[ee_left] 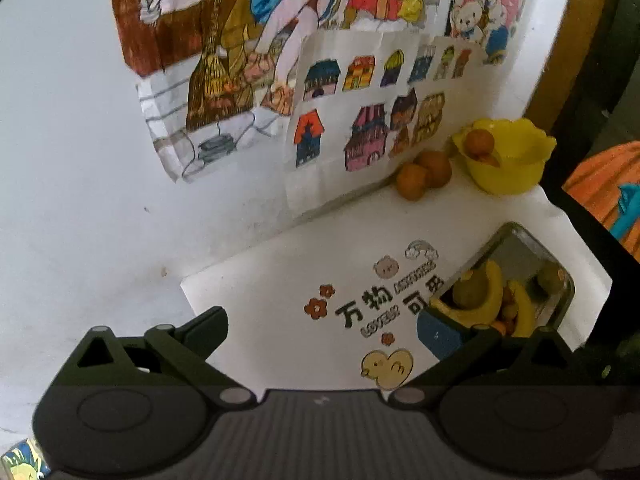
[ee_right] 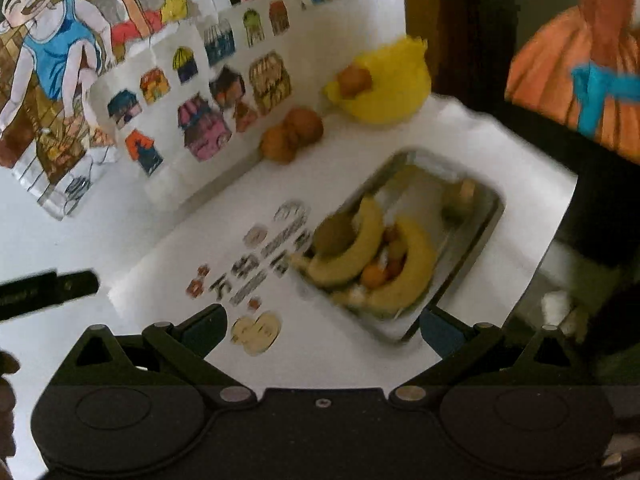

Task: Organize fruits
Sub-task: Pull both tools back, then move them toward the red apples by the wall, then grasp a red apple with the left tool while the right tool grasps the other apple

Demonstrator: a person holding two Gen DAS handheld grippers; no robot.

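Bananas (ee_right: pixel 352 256) lie in the metal tray (ee_right: pixel 472 248) on the white surface (ee_right: pixel 360 360). Both the left gripper (ee_left: pixel 322 330) and right gripper (ee_right: pixel 322 328) hang wide open, empty.

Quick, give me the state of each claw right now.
Left claw: open, holding nothing, above the white table.
Right claw: open, holding nothing, near the metal tray of fruit.
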